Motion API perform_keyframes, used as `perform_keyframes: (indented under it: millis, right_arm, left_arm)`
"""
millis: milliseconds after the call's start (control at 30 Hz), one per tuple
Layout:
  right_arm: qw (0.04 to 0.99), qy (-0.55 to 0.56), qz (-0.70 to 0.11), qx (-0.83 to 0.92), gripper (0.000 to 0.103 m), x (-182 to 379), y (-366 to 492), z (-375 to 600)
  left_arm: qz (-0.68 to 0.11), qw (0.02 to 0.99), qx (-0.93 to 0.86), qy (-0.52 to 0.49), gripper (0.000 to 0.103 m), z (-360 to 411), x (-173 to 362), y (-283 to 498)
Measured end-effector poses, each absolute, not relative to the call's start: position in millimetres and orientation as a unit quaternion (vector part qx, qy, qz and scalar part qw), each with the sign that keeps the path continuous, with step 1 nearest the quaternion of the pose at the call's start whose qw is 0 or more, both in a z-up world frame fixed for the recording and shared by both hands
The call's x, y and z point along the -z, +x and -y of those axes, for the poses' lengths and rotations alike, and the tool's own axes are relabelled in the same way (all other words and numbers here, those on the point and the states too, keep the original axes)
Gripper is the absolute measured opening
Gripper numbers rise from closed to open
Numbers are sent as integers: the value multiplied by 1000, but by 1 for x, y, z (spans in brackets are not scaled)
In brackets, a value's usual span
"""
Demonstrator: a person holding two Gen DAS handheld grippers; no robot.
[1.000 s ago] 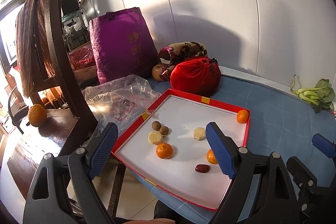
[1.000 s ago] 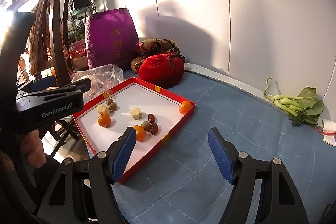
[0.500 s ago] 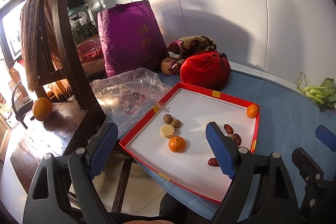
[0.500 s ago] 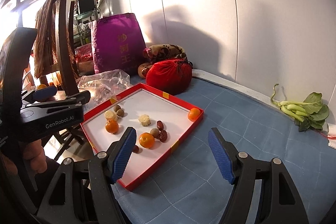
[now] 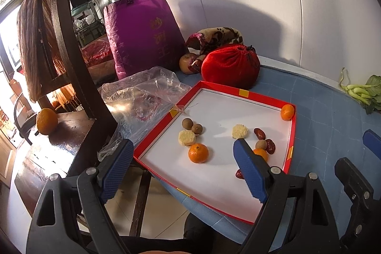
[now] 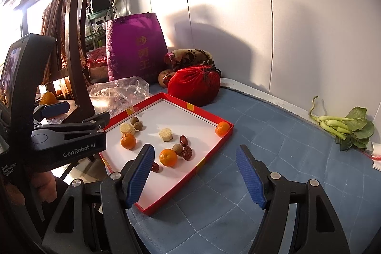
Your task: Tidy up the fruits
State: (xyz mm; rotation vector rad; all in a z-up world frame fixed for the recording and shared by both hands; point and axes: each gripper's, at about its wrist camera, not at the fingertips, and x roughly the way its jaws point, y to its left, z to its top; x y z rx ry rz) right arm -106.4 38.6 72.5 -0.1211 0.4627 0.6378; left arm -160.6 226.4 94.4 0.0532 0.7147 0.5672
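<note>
A red-rimmed white tray point(image 5: 245, 93) point(image 6: 204, 112) lies on the blue table and holds scattered fruit. Mandarins sit in it: one in front point(image 5: 198, 153) point(image 6: 128, 141), one mid-right point(image 6: 168, 157), one in the far right corner point(image 5: 287, 112) point(image 6: 222, 128). Brown longans point(image 5: 187, 123) point(image 6: 134, 121), pale corn pieces point(image 5: 240, 131) point(image 6: 165, 134) and red dates point(image 5: 259, 133) point(image 6: 187, 152) lie between them. My left gripper point(image 5: 181, 170) hovers open over the tray's near edge, empty. My right gripper point(image 6: 195, 173) stands open above the tray's right rim, empty.
A red drawstring pouch point(image 5: 230, 66), a purple bag point(image 5: 142, 32) and a crumpled plastic bag point(image 5: 142, 94) lie behind the tray. A wooden chair point(image 5: 59, 44) at the left bears an orange point(image 5: 47, 121). Green bok choy point(image 6: 345, 125) lies at the table's right.
Both views have shifted slightly, so the tray sits further right and a little larger in the left wrist view. The fruit has not moved. Both grippers stay open.
</note>
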Motion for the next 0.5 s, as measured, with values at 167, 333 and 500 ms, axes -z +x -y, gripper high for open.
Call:
perform_keyframes:
  millis: [167, 333, 500]
  right_arm:
    - [922, -60, -231, -305, 72, -70, -104, -39]
    - [922, -58, -238, -301, 72, -66, -100, -41]
    - [921, -59, -238, -302, 72, -65, -99, -48]
  left_arm:
    - [-352, 895, -273, 22, 86, -228, -89, -158]
    - [-360, 893, -270, 13, 86, -234, -83, -156]
    - [-363, 891, -272, 7, 86, -238, -80, -155]
